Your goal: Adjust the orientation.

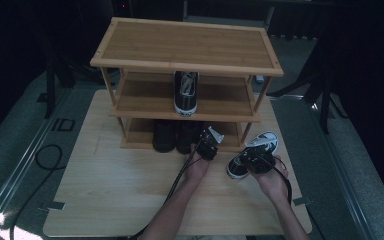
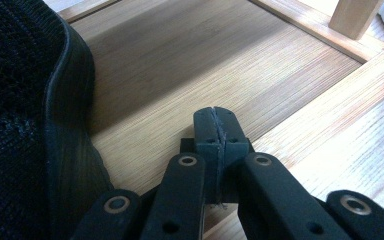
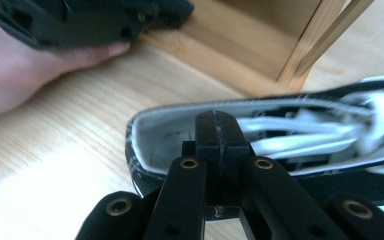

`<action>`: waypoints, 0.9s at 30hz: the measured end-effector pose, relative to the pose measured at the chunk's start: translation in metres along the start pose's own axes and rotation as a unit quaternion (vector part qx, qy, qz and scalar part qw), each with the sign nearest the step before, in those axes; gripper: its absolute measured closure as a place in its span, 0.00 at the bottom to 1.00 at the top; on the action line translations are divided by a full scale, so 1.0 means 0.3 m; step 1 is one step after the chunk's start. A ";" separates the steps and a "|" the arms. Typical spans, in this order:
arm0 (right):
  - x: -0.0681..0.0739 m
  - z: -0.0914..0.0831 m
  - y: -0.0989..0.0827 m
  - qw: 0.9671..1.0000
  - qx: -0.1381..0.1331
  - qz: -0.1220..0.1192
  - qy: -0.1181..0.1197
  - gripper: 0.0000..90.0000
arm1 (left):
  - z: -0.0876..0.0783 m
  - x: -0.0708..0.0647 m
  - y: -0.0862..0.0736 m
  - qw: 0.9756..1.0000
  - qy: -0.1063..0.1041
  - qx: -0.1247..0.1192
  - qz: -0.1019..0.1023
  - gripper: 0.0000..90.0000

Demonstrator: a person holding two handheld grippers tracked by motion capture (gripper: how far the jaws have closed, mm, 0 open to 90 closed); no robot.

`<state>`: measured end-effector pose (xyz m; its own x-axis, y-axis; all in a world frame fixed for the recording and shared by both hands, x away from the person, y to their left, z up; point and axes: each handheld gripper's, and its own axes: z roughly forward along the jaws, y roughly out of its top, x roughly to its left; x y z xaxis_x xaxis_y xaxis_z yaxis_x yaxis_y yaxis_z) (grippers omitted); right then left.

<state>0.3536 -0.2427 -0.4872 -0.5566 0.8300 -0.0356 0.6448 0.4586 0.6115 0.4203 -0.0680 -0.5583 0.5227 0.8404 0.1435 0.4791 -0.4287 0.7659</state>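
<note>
A black-and-white sneaker point(image 1: 264, 143) lies on the table to the right of the wooden shoe rack point(image 1: 187, 45). My right gripper point(image 1: 257, 160) hangs over its heel end; in the right gripper view the jaws point(image 3: 221, 125) stand shut, pads together, in front of the sneaker's white-lined opening point(image 3: 170, 140) and laces. My left gripper point(image 1: 206, 137) rests at the front of the rack's bottom shelf point(image 2: 205, 65), shut with nothing between its pads point(image 2: 215, 122). A black mesh shoe point(image 2: 20, 125) sits close at its left.
Two dark shoes point(image 1: 164, 135) stand on the bottom shelf and a matching sneaker point(image 1: 186, 92) on the middle shelf. The top shelf is bare wood. The pale table board point(image 1: 115, 190) lies in front of the rack. A cable point(image 1: 45, 155) loops on the floor at left.
</note>
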 end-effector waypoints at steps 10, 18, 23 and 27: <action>-0.016 0.050 0.007 0.999 0.020 0.019 0.018 1.00 | 0.000 0.000 0.000 1.000 0.000 0.000 -0.002 1.00; -0.014 0.029 -0.009 0.999 0.019 0.020 0.037 1.00 | -0.001 -0.002 -0.003 1.000 -0.005 -0.001 -0.006 1.00; -0.007 0.018 -0.010 0.999 0.014 0.013 0.046 1.00 | -0.001 -0.002 -0.003 1.000 -0.005 -0.002 -0.006 1.00; 0.004 0.008 -0.004 0.998 0.012 0.003 0.056 1.00 | -0.001 -0.002 -0.003 1.000 -0.006 -0.002 -0.006 1.00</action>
<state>0.3535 -0.2415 -0.4898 -0.6068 0.7928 0.0570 0.6595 0.4622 0.5928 0.4193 -0.0679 -0.5589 0.5251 0.8414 0.1279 0.4827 -0.4182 0.7695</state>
